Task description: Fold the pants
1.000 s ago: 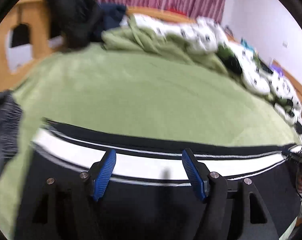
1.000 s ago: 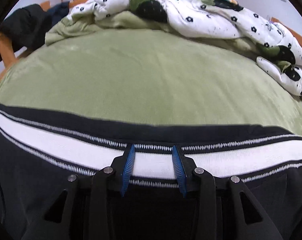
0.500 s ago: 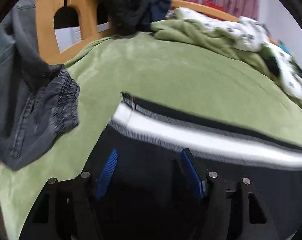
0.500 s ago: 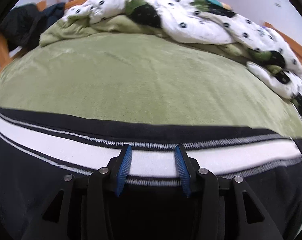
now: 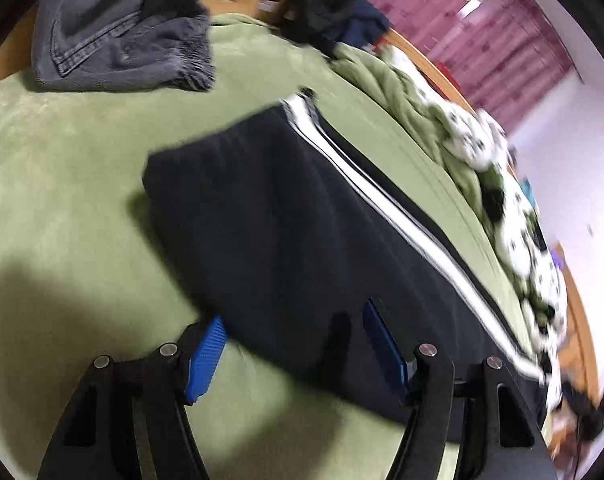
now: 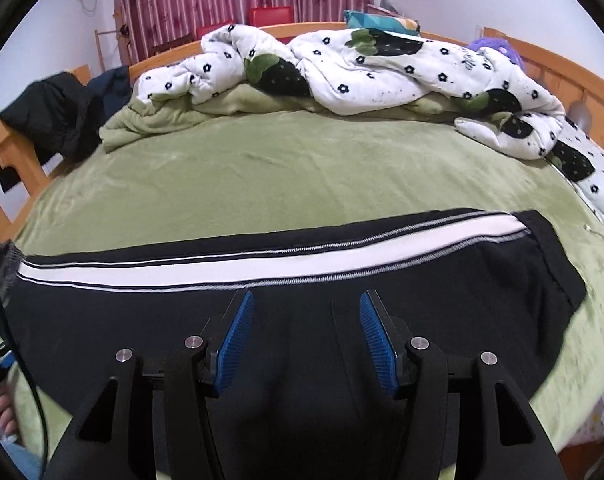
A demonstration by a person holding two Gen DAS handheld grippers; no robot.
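Black pants (image 6: pixel 382 280) with a white side stripe (image 6: pixel 262 266) lie flat, folded lengthwise, across the green bed sheet (image 6: pixel 302 168). My right gripper (image 6: pixel 306 300) hovers over the black cloth just short of the stripe. Its jaws are opening and nothing is pinched between the blue pads (image 6: pixel 234 344). In the left wrist view the pants (image 5: pixel 286 208) run away to the right, with their left end in sight. My left gripper (image 5: pixel 296 320) stands open over their near edge. One pad (image 5: pixel 206 356) is above the sheet and the other is above the cloth.
A grey denim garment (image 5: pixel 118 40) lies at the bed's left corner. A floral duvet (image 6: pixel 362 64) and a bunched green blanket (image 6: pixel 162 116) are heaped along the far side. A dark jacket (image 6: pixel 54 116) hangs on the wooden bed frame (image 6: pixel 6 160). A person's hand (image 6: pixel 2 412) shows at lower left.
The left gripper has swung left and rolled, so the pants' end and the denim garment come into view. The right gripper has lifted back off the white stripe and its jaws have widened.
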